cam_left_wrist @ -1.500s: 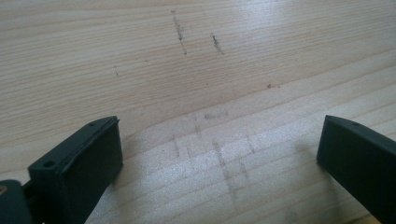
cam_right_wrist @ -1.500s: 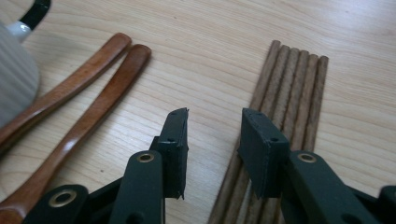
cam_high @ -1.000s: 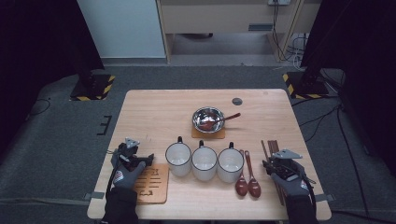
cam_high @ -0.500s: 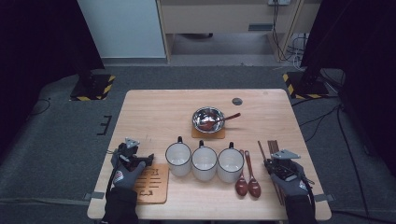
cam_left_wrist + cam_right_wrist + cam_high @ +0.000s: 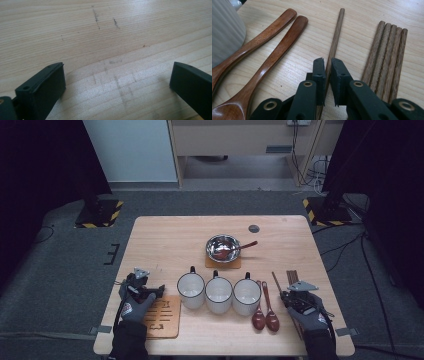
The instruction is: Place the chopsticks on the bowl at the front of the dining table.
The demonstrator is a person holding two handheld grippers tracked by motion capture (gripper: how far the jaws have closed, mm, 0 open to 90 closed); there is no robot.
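My right gripper (image 5: 328,61) lies low on the table, shut on a single wooden chopstick (image 5: 336,37) that runs forward from between its jaws. In the high view the right gripper (image 5: 292,299) sits at the table's near right, over that chopstick (image 5: 276,281). A bundle of several chopsticks (image 5: 387,55) lies just to its right. Two brown wooden spoons (image 5: 284,42) lie to its left. My left gripper (image 5: 117,68) stands wide open over bare wood with nothing between its jaws. The high view has the left gripper (image 5: 146,285) at the near left.
Three white mugs (image 5: 219,292) stand in a row at the near middle. A slotted wooden board (image 5: 162,317) lies by the left hand. Farther back, a steel bowl (image 5: 223,246) holding a spoon rests on a coaster. A small dark disc (image 5: 254,228) lies behind it.
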